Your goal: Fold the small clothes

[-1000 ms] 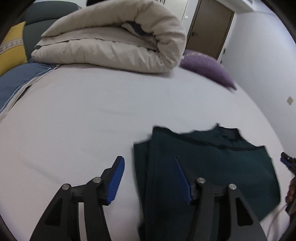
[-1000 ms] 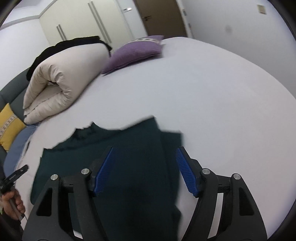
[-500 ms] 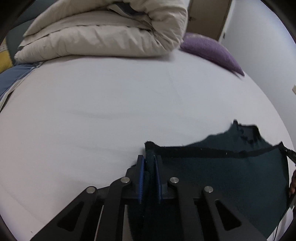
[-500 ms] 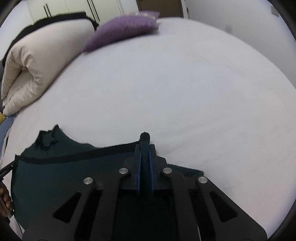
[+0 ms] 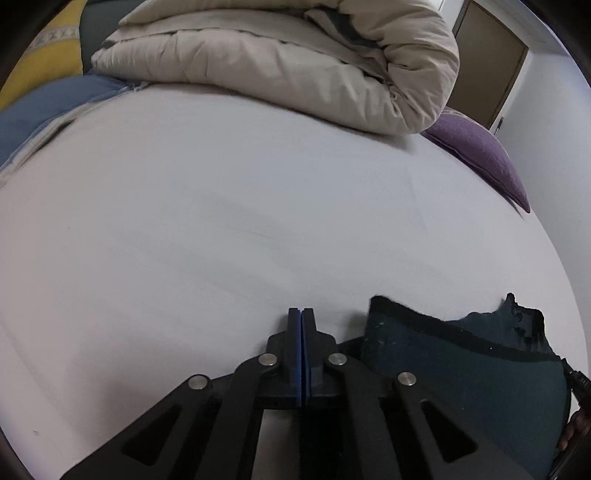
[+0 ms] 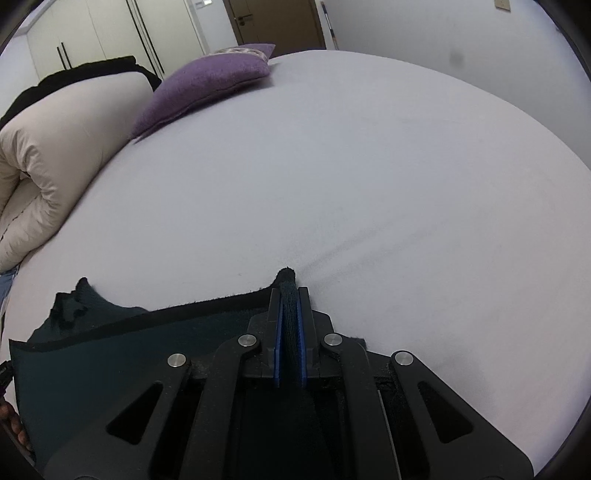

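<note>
A dark green garment (image 5: 461,369) lies half lifted on the white bed (image 5: 221,240). In the left wrist view my left gripper (image 5: 301,314) is shut with its blue pads pressed together and no cloth between them; the garment's corner stands just to its right. In the right wrist view my right gripper (image 6: 289,291) is shut on the garment's (image 6: 129,343) other corner, and a tuft of cloth sticks out past the fingertips. The garment stretches away to the left of that gripper.
A rolled beige duvet (image 5: 295,62) lies at the head of the bed, with a purple cushion (image 5: 476,155) beside it. A yellow pillow (image 5: 40,62) and blue bedding (image 5: 48,110) are at the far left. A wall and a brown door (image 6: 277,22) stand behind.
Both grippers closed from open one second ago. The left gripper, which had cloth between its pads half a second ago, now shows none; the garment corner sits beside it. The right still holds its corner.
</note>
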